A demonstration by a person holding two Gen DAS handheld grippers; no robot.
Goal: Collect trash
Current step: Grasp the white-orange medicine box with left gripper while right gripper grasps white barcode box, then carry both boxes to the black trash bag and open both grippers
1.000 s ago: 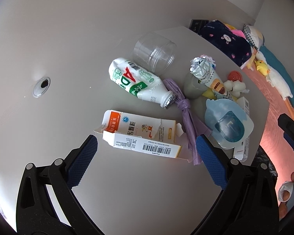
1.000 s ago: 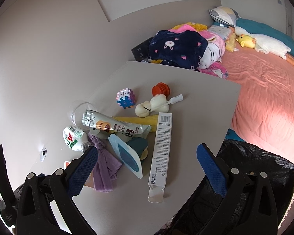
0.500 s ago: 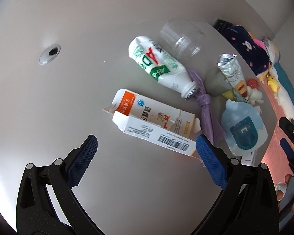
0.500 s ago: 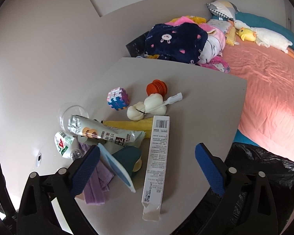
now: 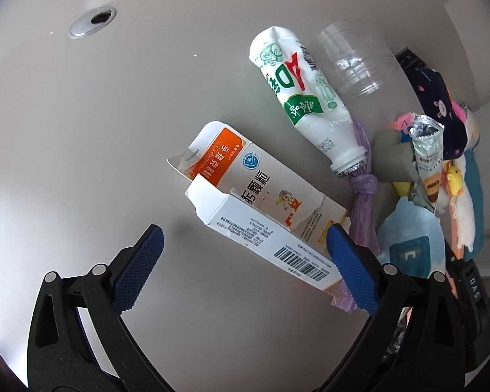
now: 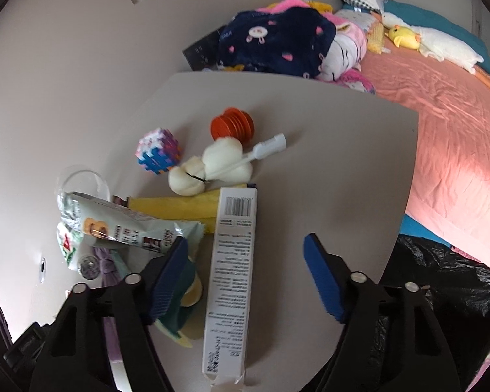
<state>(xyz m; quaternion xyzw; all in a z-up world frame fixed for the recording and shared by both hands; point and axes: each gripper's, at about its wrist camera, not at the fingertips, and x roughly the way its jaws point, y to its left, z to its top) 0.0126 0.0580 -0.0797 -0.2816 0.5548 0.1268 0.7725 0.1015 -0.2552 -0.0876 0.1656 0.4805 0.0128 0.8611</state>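
In the left wrist view my left gripper [image 5: 241, 261] is open just above a torn white and orange carton [image 5: 261, 202]; its right finger overlaps the carton's barcode end. Beyond lie a white AD drink bottle [image 5: 303, 98], a clear plastic cup [image 5: 356, 62], a knotted purple bag [image 5: 362, 196] and a snack wrapper [image 5: 428, 153]. In the right wrist view my right gripper [image 6: 245, 274] is open over a long white box [image 6: 232, 268] that lies between its fingers on the grey table [image 6: 343, 150].
Toys sit further back on the table: a coloured puzzle cube [image 6: 158, 155], an orange disc toy [image 6: 232, 127], a cream plush [image 6: 209, 170]. A black trash bag [image 6: 441, 297] hangs past the table's right edge. A bed [image 6: 457, 124] with plush toys lies beyond.
My left gripper has come down closer to the torn carton and turned. My right gripper has dropped toward the long white box, which now lies between its fingers.
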